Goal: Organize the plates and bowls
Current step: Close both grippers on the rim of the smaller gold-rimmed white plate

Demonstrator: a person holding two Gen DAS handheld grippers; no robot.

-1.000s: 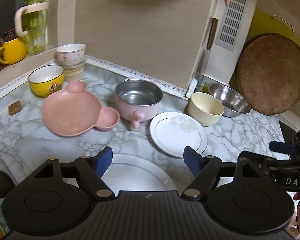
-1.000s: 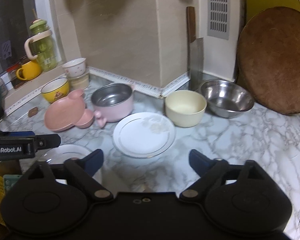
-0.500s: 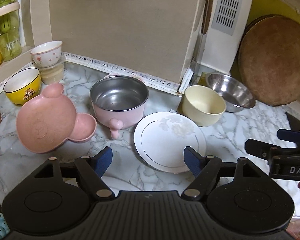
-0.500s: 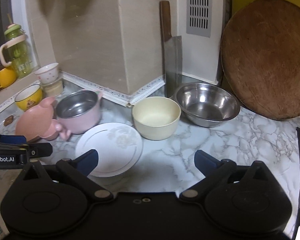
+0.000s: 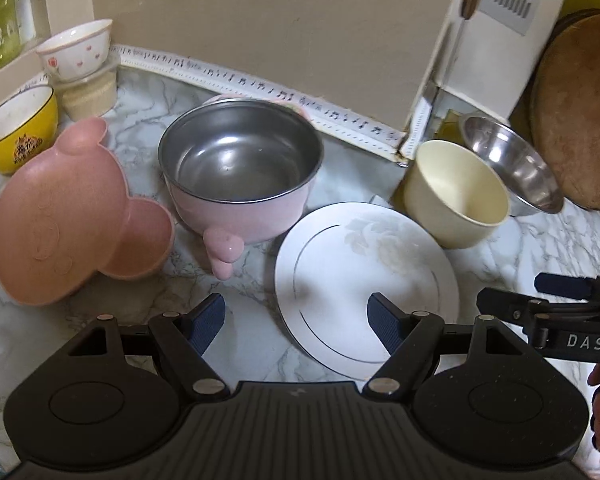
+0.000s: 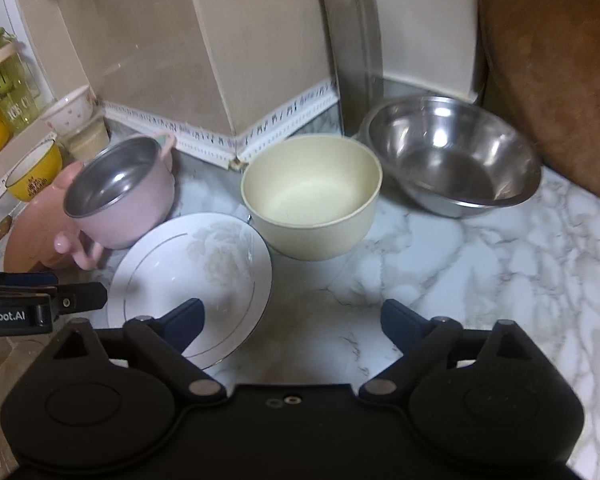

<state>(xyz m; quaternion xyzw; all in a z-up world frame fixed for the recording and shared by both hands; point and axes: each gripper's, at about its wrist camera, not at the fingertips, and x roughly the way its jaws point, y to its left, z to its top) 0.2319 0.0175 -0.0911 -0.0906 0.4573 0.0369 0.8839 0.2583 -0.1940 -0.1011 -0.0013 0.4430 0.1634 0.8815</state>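
Note:
On the marble counter lie a white plate (image 5: pixel 364 276) with a faint flower print, a pink steel-lined bowl with handles (image 5: pixel 240 168), a pink bear-shaped dish (image 5: pixel 64 216), a cream bowl (image 5: pixel 456 192) and a steel bowl (image 5: pixel 512 164). My left gripper (image 5: pixel 296 320) is open and empty, its right finger over the plate's near edge. In the right wrist view my right gripper (image 6: pixel 292 320) is open and empty, in front of the cream bowl (image 6: pixel 312 196), with the plate (image 6: pixel 196 276) at its left finger and the steel bowl (image 6: pixel 452 156) beyond.
A yellow bowl (image 5: pixel 16 128) and a white heart-print bowl stacked on a small cup (image 5: pixel 80 56) stand at the back left. A cleaver (image 6: pixel 356 48) and a round wooden board (image 6: pixel 552 72) lean on the wall. The beige wall corner juts out behind the bowls.
Both grippers have moved forward toward the dishes, which now look larger. The near white plate has dropped out of the left wrist view. Both stay open.

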